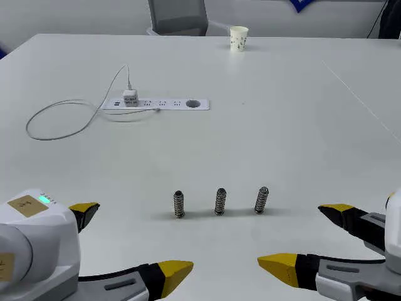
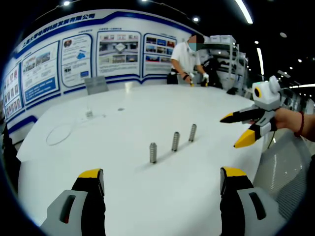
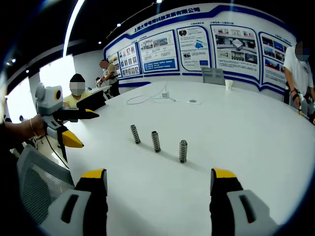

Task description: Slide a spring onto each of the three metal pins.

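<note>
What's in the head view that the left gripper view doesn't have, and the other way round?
Head view: a tan label and a green light on top of the left gripper.
Left gripper view: wall posters, ceiling lights, a person standing past the table's far edge, and the hand holding the right gripper.
Both: the white table, three springs standing in a row, a looped white cable, and both grippers, open.
</note>
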{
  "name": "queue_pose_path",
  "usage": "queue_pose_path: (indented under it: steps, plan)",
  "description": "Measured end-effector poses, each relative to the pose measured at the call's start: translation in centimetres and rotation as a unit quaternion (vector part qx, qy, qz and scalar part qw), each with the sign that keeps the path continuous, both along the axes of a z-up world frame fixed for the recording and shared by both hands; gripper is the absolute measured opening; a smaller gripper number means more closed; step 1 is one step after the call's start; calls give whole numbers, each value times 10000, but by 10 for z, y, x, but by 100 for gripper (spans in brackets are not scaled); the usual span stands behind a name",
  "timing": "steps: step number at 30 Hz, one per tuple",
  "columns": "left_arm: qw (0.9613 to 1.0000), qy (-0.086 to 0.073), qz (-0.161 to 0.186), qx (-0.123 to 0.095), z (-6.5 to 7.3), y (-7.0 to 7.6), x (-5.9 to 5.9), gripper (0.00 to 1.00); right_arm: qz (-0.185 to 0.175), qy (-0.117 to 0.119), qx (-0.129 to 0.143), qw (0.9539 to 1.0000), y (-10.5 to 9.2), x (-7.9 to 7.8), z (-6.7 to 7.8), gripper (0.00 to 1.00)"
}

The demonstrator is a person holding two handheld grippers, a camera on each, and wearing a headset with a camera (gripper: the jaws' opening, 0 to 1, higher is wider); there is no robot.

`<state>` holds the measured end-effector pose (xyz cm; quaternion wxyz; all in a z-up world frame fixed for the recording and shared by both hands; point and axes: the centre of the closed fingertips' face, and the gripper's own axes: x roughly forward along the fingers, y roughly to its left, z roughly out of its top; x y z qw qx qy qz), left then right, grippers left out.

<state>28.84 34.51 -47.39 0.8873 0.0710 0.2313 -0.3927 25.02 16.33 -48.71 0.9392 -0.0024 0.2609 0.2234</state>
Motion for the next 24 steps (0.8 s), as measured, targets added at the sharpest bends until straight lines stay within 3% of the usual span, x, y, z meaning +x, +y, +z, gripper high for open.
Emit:
queue_pose_path:
  steps: [24]
  plan:
    - [10000, -7, 38, 88, -2, 2, 2, 100, 1, -39, -121, 9999, 0, 0, -1, 90]
